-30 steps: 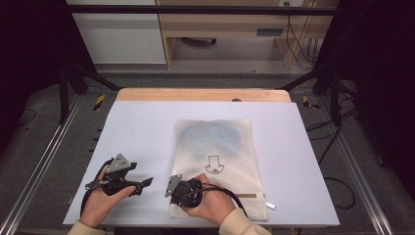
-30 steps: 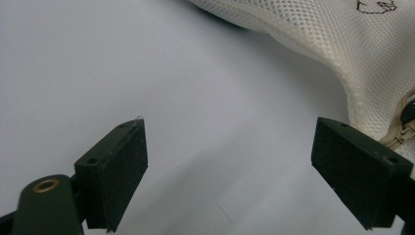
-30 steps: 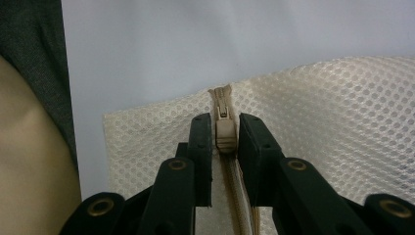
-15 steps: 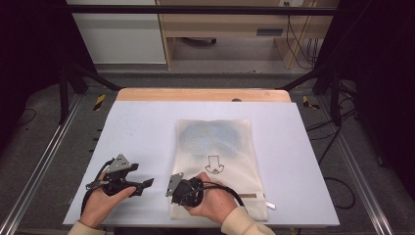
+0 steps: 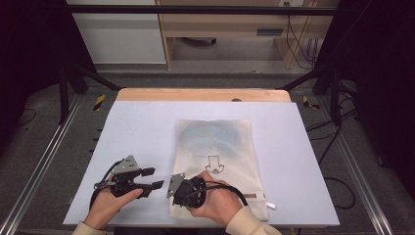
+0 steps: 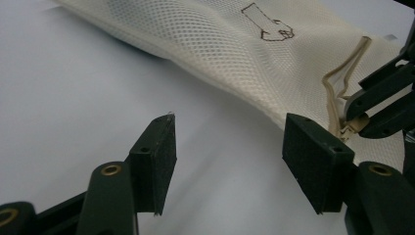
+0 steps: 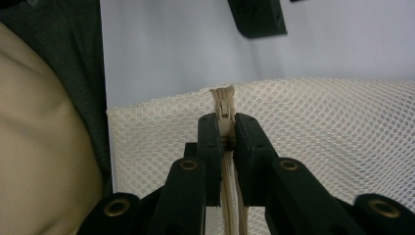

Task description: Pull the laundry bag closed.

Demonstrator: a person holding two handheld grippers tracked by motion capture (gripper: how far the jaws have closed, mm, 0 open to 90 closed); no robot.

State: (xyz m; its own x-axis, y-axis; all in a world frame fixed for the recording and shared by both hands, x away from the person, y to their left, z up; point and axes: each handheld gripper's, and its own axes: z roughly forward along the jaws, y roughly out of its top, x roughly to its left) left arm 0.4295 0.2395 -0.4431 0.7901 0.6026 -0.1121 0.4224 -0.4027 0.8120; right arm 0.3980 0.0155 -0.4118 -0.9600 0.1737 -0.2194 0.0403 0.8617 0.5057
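Zipper pull sits clamped in the right tool at the mesh bag's near corner; left tool, jaws apart and just narrowing on nothing, lines up beside it.

Lab-style recording station, not a home. White table with a wooden far edge sits inside a black metal frame; aluminium rails flank it left and right of the grippers. Beyond them: grey carpet, loose cables, plain wooden bench.
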